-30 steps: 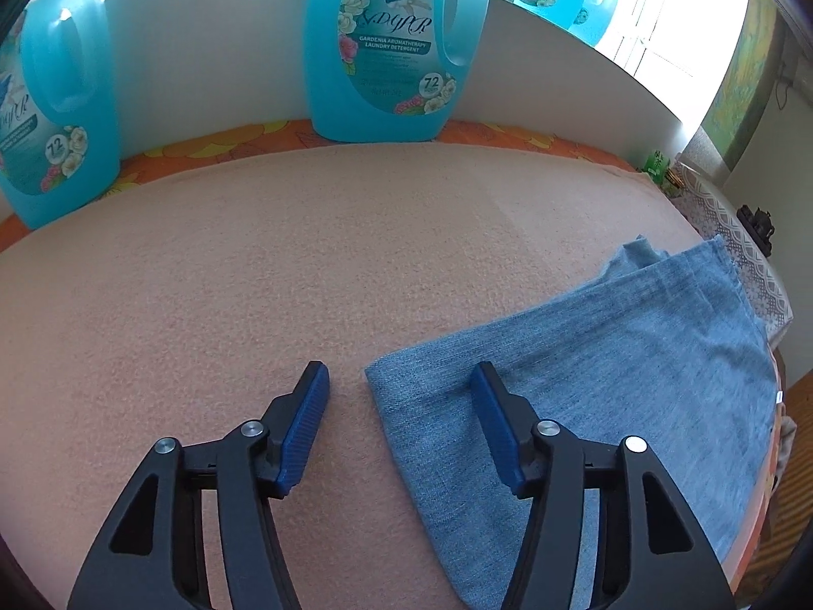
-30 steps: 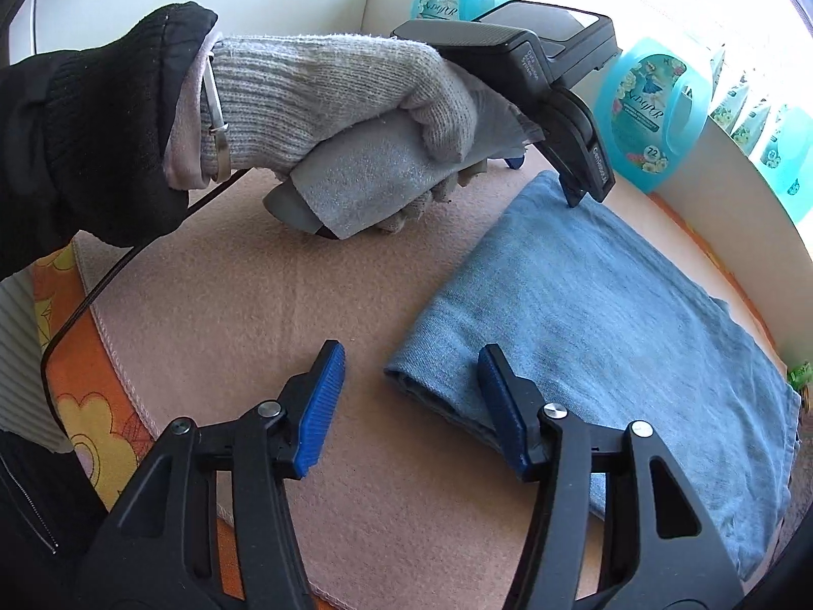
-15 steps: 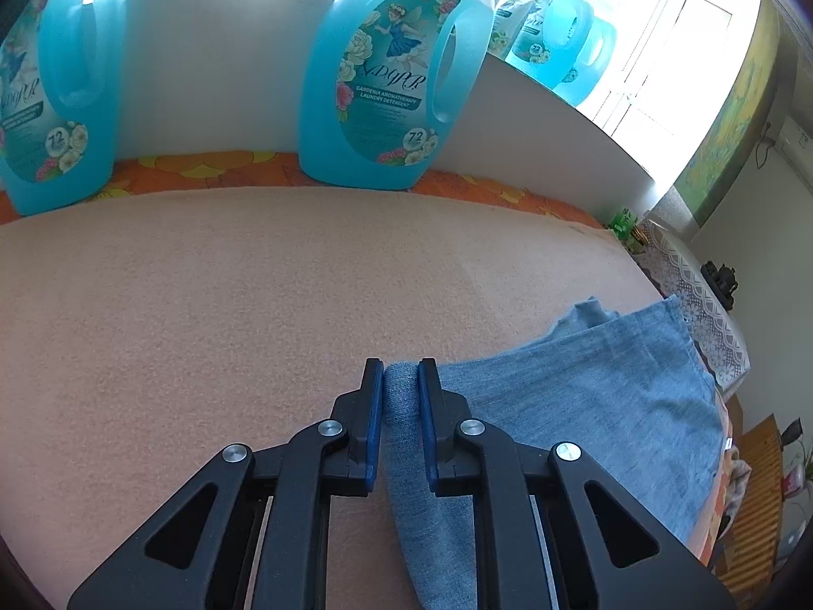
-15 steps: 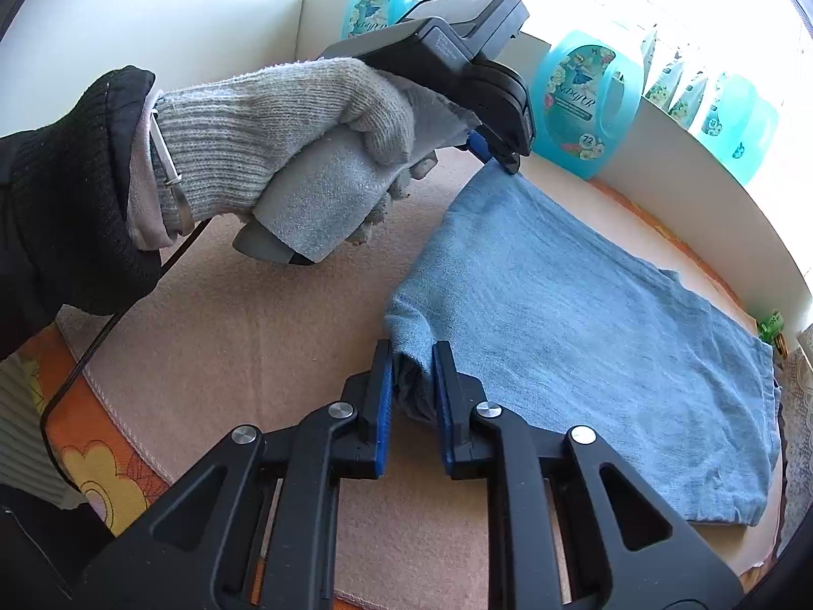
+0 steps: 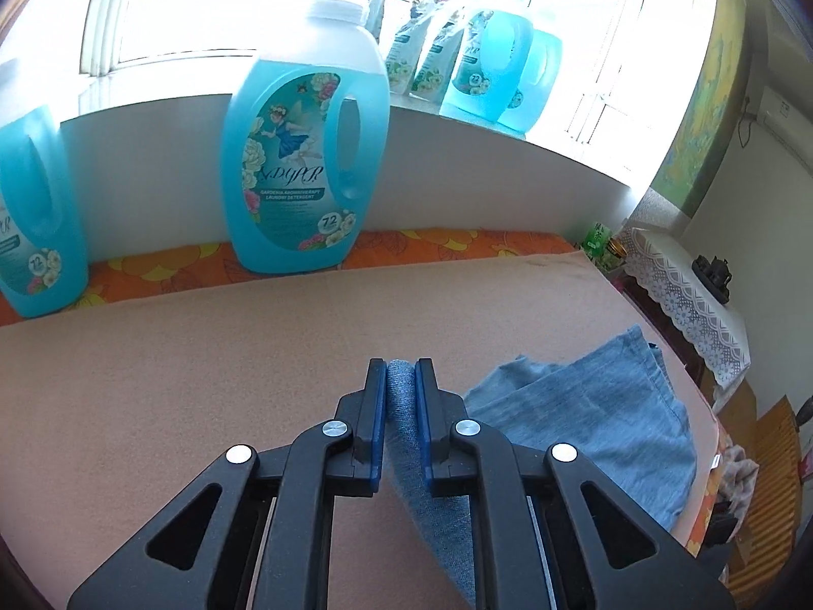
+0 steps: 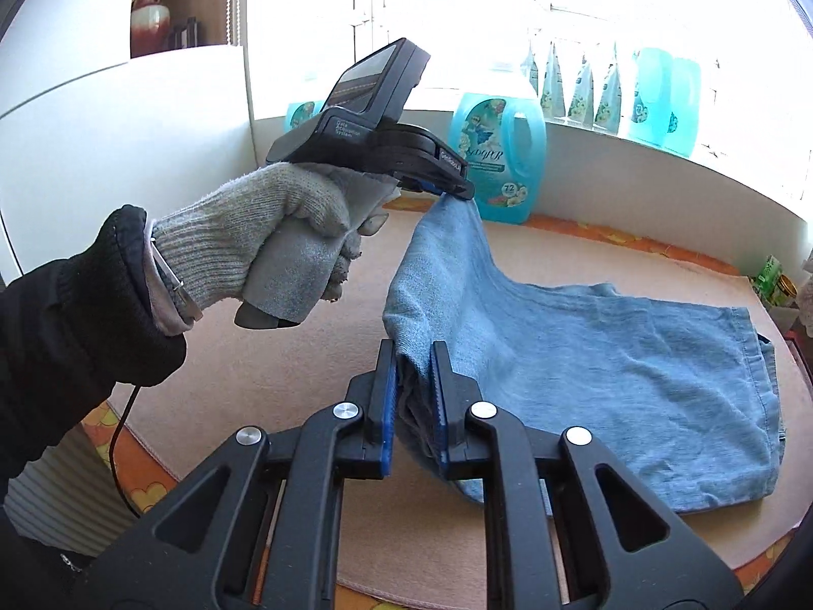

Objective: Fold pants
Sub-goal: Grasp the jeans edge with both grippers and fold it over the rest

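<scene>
Left gripper (image 5: pixel 401 406) and right gripper (image 6: pixel 412 396) each clamped on a corner of the folded blue denim pants (image 6: pixel 584 356), jaws just closed onto the fabric, near edge raised off the peach mat (image 5: pixel 203 381), far end lying flat toward the detergent bottle (image 5: pixel 305 152). Best done by keeping both corners level and the edge between them taut, carrying it over toward the far hem. Worth lowering slowly so edges align; thick denim probably prone to slipping or bunching if one side leads.

Blue detergent bottles (image 5: pixel 305 162) line the windowsill (refill pouches (image 6: pixel 579 86) behind); peach blanket (image 5: pixel 178 381) below.
</scene>
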Demonstrator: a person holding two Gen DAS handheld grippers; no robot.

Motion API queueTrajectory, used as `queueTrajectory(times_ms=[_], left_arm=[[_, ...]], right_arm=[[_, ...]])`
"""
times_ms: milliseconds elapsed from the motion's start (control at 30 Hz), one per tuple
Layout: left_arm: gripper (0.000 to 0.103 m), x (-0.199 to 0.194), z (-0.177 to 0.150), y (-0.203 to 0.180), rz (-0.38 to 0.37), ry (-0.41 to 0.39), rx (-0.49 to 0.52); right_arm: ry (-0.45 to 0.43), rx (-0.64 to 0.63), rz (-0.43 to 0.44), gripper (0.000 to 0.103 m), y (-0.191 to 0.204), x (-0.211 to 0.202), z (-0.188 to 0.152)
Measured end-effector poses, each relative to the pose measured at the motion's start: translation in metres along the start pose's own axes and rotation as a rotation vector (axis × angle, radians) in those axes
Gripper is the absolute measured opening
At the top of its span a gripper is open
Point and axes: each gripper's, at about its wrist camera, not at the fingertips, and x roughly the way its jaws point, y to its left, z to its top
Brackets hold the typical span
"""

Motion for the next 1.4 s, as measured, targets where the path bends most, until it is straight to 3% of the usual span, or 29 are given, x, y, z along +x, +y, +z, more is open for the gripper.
queueTrajectory(times_ms=[267,567,967,1200,1333,1400], left_arm=[[0.009,0.032,0.028,-0.083,-0.03,-0.018,0.078],[0.008,0.074,0.035,-0.151,-0.07,0.007,0.134],[0.008,0.123,0.039,-0.228,-0.146,0.05,0.2],[0.004,0.156,0.039,-0.274,-0.177,0.064,0.246],[0.004,0.171,0.032,-0.286,-0.181,0.101,0.287],[0.004,0.178,0.03,-0.285,-0.187,0.159,0.296]], right_arm=[[-0.028,0.128,-0.018,0.012,-0.089,-0.031,0.002],[-0.033,0.235,-0.059,0.012,-0.161,-0.049,-0.011],[-0.03,0.371,-0.166,0.012,-0.237,-0.069,-0.038],[0.019,0.464,-0.193,0.012,-0.276,-0.067,-0.066],[0.052,0.506,-0.205,0.012,-0.291,-0.059,-0.085],[0.063,0.525,-0.199,0.012,-0.295,-0.056,-0.094]])
